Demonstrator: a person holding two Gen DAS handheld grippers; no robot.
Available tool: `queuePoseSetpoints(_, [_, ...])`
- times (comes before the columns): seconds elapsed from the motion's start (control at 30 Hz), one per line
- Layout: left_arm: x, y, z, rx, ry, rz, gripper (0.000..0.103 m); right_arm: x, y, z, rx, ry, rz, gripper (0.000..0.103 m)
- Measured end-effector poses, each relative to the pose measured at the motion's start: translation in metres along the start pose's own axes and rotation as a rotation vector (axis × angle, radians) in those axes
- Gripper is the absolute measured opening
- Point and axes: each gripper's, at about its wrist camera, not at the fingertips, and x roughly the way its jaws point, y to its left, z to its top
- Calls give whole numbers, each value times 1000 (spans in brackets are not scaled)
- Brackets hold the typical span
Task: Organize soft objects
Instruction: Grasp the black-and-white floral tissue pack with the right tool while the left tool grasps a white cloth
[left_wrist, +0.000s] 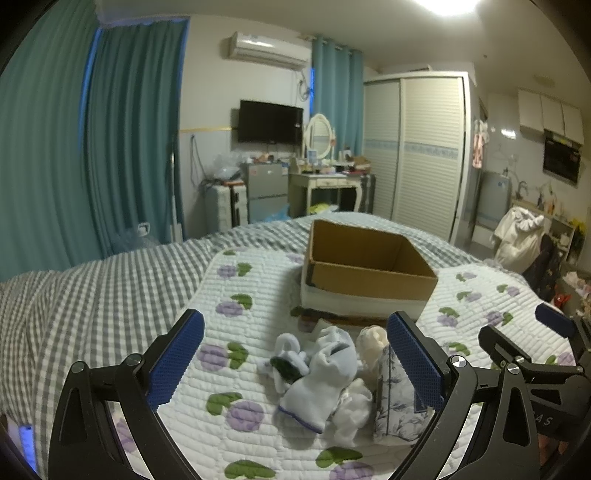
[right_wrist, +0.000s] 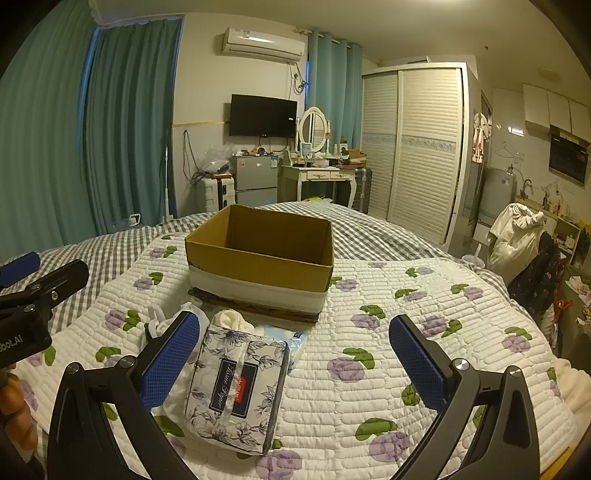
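Cardboard, brown and open-topped, the box sat empty on the flowered quilt of a bed in a cluttered room, waiting for the soft things heaped just in front of it. The pile lay between the box and the two hand-held grippers: pale blue and white socks tangled together, a cream sock behind them, and a tissue pack in a floral cloth cover lying flat beside them, with a small blue packet touching its far corner.

Both tools hovered above the quilt with nothing in them. The left gripper had its blue-padded fingers spread wide, the socks framed in the gap between them. The right gripper was likewise spread wide, its left pad close to the tissue pack, and the rest of the gap over bare quilt.

By the look of it the sorting was at its very start, since nothing had yet gone into the box. The step in hand appeared to be the reach for a first item. The next move would likely call for the left tool to drop onto the socks and close gently on one, or for the right to shift leftward over the tissue pack, then lift and carry to the box. Limp cloth could slip or drag a neighbour along.
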Motion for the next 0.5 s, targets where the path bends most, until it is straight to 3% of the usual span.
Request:
queuePoseSetpoints(0.23, [15, 2, -14, 6, 63, 29, 101, 25, 14, -17, -62, 102, 39, 103])
queuePoseSetpoints(0.5, [57, 10, -45, 6, 223, 78, 101, 71, 30, -58, -63, 284, 153, 103])
